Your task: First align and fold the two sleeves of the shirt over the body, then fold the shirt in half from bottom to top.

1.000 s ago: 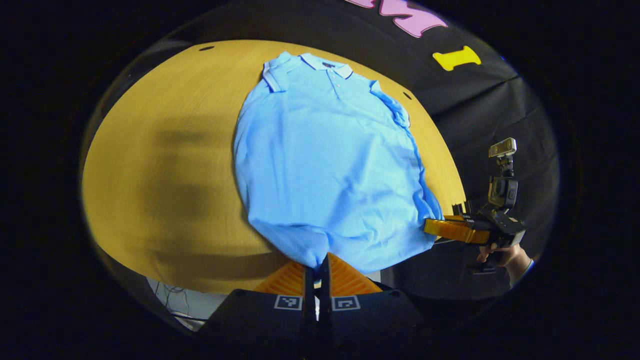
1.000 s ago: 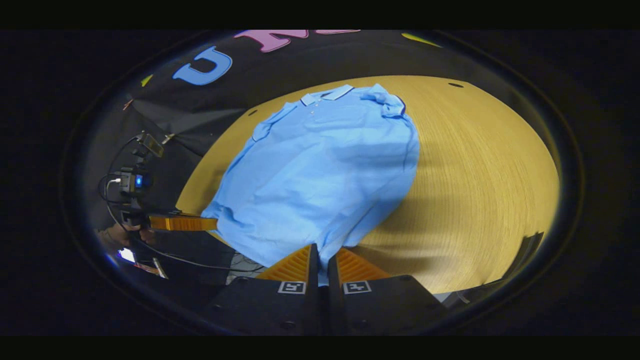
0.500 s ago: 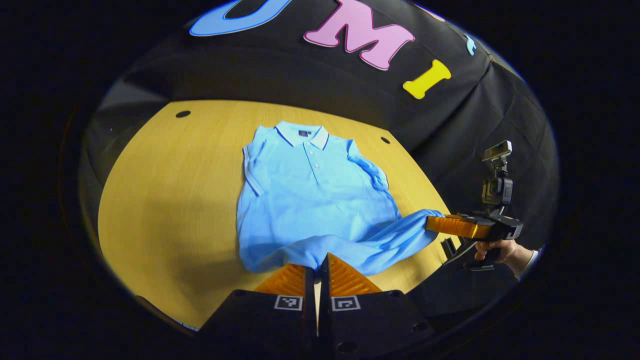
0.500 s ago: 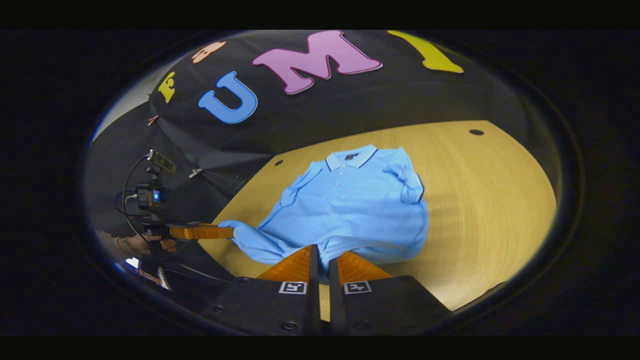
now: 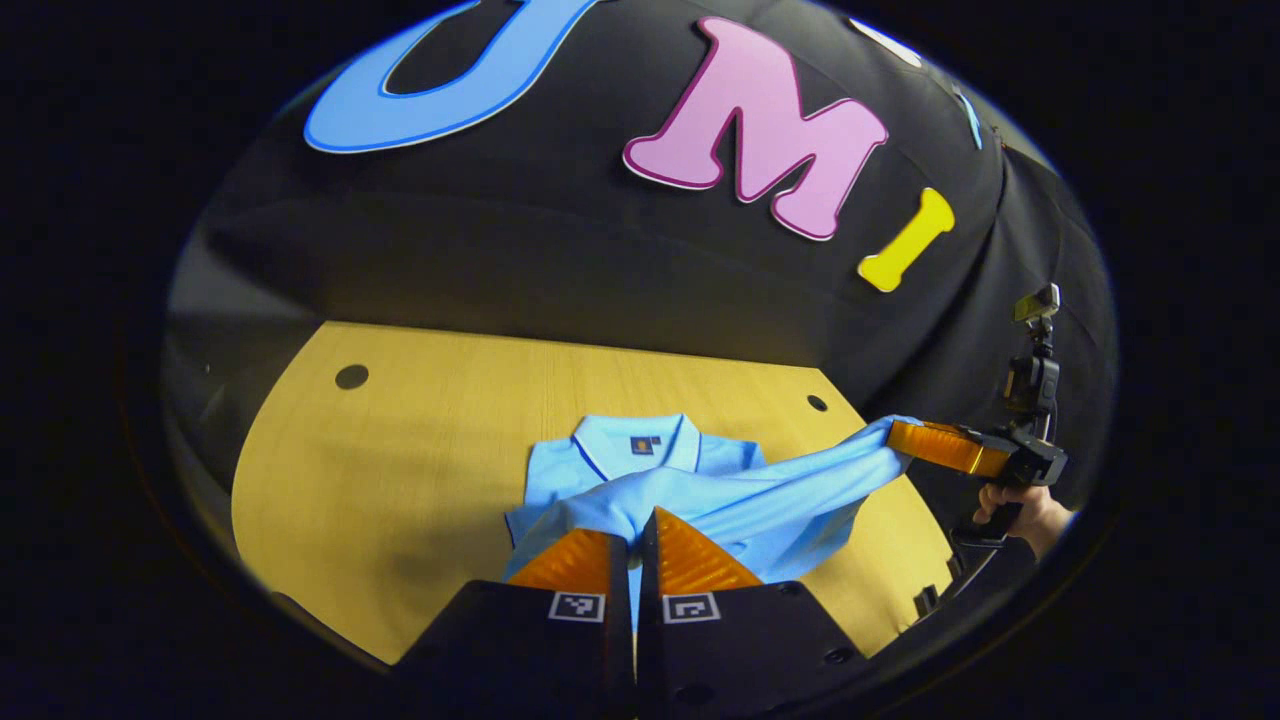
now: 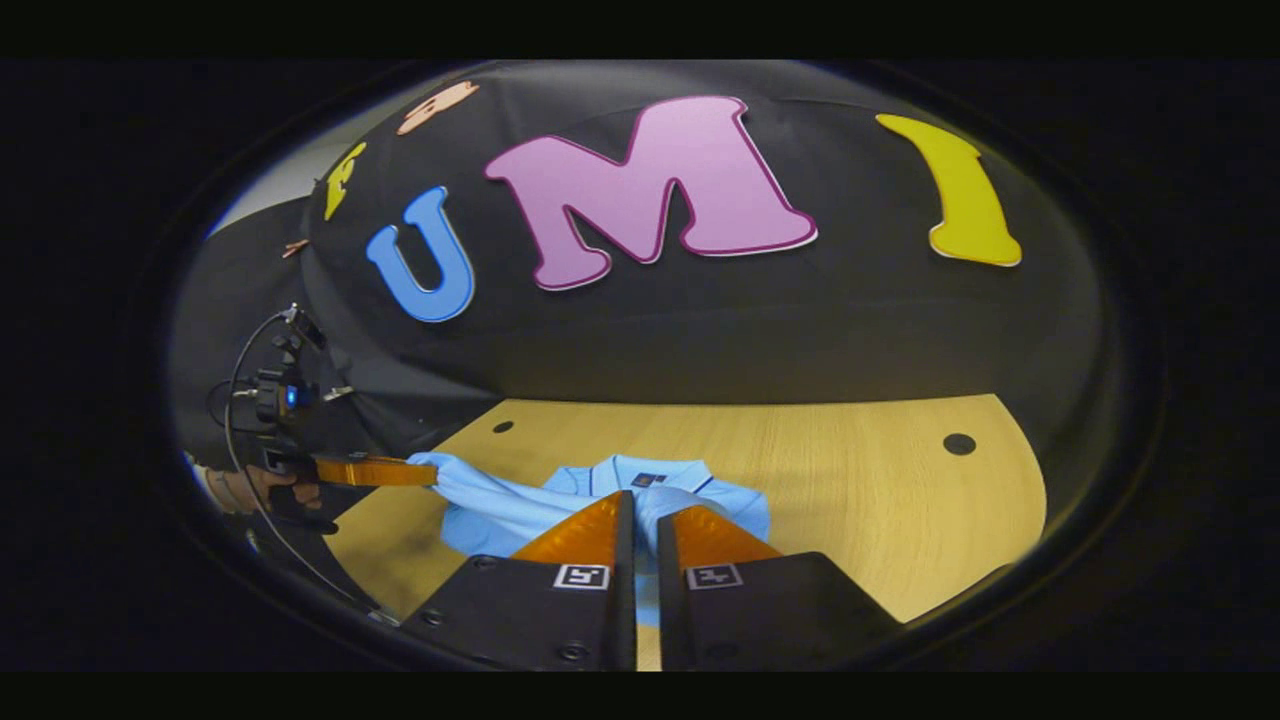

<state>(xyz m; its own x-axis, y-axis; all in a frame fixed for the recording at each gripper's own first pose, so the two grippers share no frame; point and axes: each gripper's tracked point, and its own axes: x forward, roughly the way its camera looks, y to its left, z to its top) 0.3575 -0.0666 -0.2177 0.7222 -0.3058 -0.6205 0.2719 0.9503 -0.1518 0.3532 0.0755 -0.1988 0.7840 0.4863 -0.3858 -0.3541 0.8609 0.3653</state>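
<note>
A light blue polo shirt [image 5: 720,490] lies on the wooden table [image 5: 420,450], its collar [image 5: 635,445] toward the far wall. The bottom hem is lifted and stretched in the air over the body, close to the collar. My left gripper [image 5: 633,525] is shut on one hem corner. In the same view, off to the right, my right gripper [image 5: 905,442] pinches the other corner, held by a hand [image 5: 1020,505]. In the right gripper view the shirt [image 6: 500,510] hangs between my right gripper [image 6: 645,510] and the left gripper [image 6: 420,472]. The sleeves are hidden under the raised cloth.
The table [image 6: 850,480] has small round holes near its far corners [image 5: 351,376] [image 5: 817,403] [image 6: 959,443]. The black cloth wall rises just behind its far edge. Bare wood stretches to either side of the shirt. A cable [image 6: 235,400] hangs by the left gripper's hand.
Both grippers have carried the bottom hem up and forward, from the near table edge to over the collar. The shirt's lower half has lifted off the table and doubled over the upper half.
</note>
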